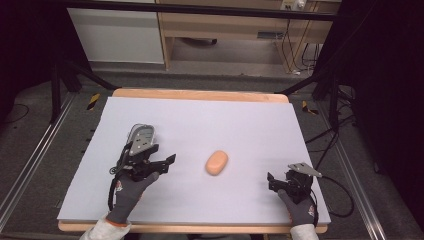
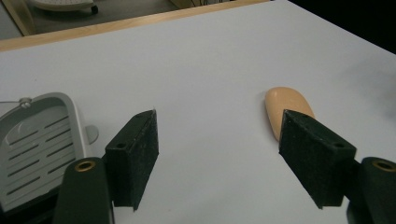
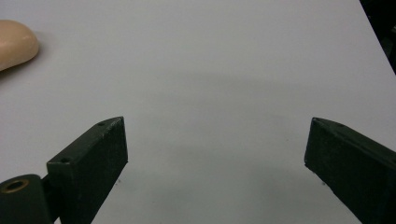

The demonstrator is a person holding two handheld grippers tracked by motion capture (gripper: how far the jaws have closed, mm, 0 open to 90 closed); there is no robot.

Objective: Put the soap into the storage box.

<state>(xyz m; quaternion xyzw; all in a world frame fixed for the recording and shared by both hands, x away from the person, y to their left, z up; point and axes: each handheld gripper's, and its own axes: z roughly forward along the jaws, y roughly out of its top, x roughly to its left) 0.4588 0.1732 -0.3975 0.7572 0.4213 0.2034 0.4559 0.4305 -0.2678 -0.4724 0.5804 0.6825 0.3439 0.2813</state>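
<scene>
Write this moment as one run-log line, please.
left gripper: open, near soap | right gripper: open, empty | soap: on table, untouched | dish: by left gripper

Peach soap bar [image 1: 217, 162], probably smooth, lies flat mid-table beside grey slotted dish [image 1: 141, 137]

A peach-orange soap bar [image 1: 216, 162] lies by a grey slotted dish [image 1: 142, 136] on a pale lavender table [image 1: 210, 125].

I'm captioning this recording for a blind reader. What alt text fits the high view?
A peach soap bar lies alone mid-table on a white table cover, between two hand-held grippers. The left gripper is open beside a grey slotted soap dish; the right gripper rests near the front right corner.
</scene>
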